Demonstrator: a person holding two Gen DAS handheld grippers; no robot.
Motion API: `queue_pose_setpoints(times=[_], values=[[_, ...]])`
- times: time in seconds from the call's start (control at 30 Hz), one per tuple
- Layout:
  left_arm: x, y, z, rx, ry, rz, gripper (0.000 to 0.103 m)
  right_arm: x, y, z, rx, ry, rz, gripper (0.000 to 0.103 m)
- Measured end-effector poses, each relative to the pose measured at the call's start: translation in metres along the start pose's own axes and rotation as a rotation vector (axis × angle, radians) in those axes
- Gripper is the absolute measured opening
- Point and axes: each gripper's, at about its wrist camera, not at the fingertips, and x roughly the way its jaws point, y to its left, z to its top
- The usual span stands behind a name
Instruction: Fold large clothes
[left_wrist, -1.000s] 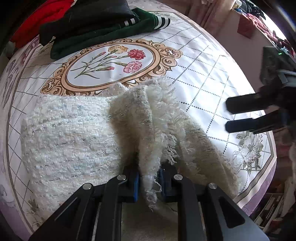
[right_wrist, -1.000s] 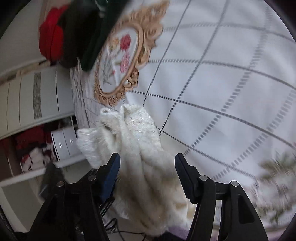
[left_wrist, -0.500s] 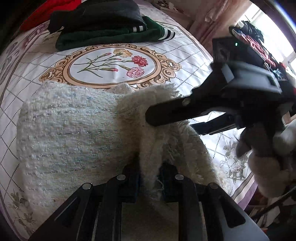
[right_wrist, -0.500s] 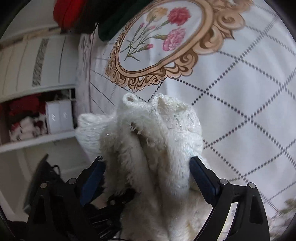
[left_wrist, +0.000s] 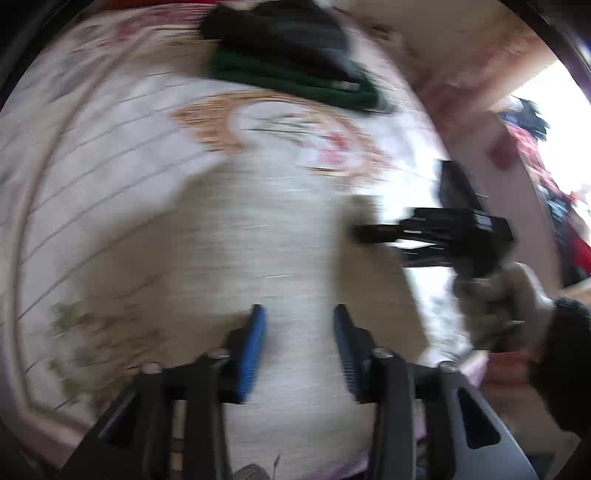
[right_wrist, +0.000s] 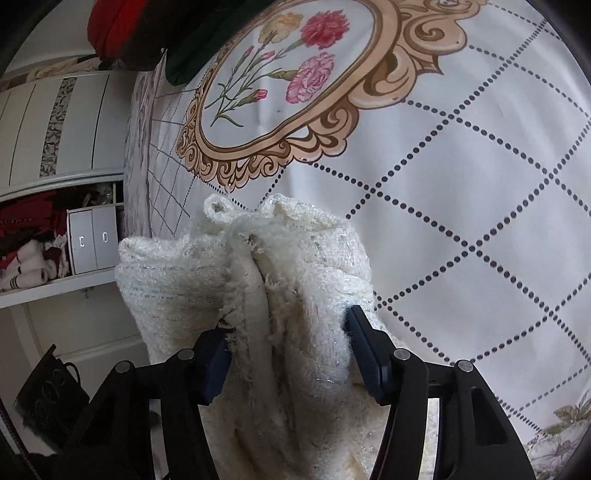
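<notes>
- Step in hand, by my reading: a hand-over of the bunched fold of the cream knit garment, which is lying on the bed just below the carnation medallion.
- Left claw: jaws have just been opening and are standing apart, nothing pressed between the blue pads; the garment is spreading flat beyond them, short of the medallion. View is badly motion-blurred.
- Right claw: jaws have just been closing, and the pads are now pressing into both sides of the thick fold.
- Against a second ago: the left was pinching this fold, the right hovering wide off to the side.
- Next move likely calls for a firm right grip, then carrying the fold across and laying it flat.
</notes>
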Motion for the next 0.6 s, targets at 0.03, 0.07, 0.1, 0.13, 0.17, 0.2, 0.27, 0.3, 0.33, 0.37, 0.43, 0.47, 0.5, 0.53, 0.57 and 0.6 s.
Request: queue_pose_setpoints(times=[0.03,0.07,0.1,0.13,0.17,0.2,0.27,0.3,0.33,0.37,0.43,0.47,0.5,0.53,0.57,0.6], values=[[0.003,0.007,-0.002,-0.006,-0.002,0.033,0.040,0.002,0.000,0.003,-0.004,0.009,-0.001,0.060],[0.013,0.013,-0.003,0.001,0.005,0.090,0.040,0.003,0.000,0.006,-0.011,0.017,-0.001,0.061],[0.018,0.014,-0.004,0.007,0.004,0.102,0.043,0.003,0.001,0.008,-0.019,0.020,-0.003,0.061],[0.025,0.015,-0.002,0.009,-0.003,0.116,0.043,0.005,0.004,0.013,-0.029,0.024,-0.009,0.061],[0.031,0.014,0.000,0.007,-0.008,0.130,0.044,0.006,0.007,0.016,-0.040,0.024,-0.020,0.061],[0.034,0.014,0.003,0.000,-0.014,0.132,0.044,0.008,0.011,0.021,-0.054,0.021,-0.033,0.061],[0.038,0.014,0.009,-0.016,-0.022,0.142,0.044,0.008,0.016,0.027,-0.065,0.023,-0.037,0.065],[0.036,0.017,0.009,-0.027,-0.023,0.140,0.044,0.007,0.016,0.029,-0.055,0.031,-0.023,0.071],[0.036,0.020,0.011,-0.037,-0.023,0.133,0.044,0.001,0.016,0.030,-0.033,0.040,-0.003,0.073],[0.033,0.023,0.010,-0.052,-0.022,0.134,0.044,-0.008,0.016,0.026,-0.012,0.028,0.009,0.075],[0.031,0.033,0.008,-0.069,-0.019,0.139,0.044,-0.036,0.016,0.010,0.014,-0.027,0.004,0.075],[0.030,0.039,0.006,-0.083,-0.017,0.138,0.044,-0.049,0.017,-0.002,0.016,-0.050,-0.003,0.076],[0.030,0.041,0.004,-0.091,-0.016,0.133,0.044,-0.061,0.020,-0.018,0.008,-0.064,-0.001,0.075],[0.030,0.044,0.002,-0.101,-0.018,0.126,0.044,-0.069,0.024,-0.037,-0.001,-0.063,0.012,0.075],[0.030,0.045,0.003,-0.106,-0.019,0.125,0.045,-0.071,0.026,-0.054,-0.004,-0.043,0.032,0.076],[0.031,0.045,0.003,-0.107,-0.018,0.125,0.045,-0.069,0.027,-0.068,-0.001,-0.010,0.049,0.076]])
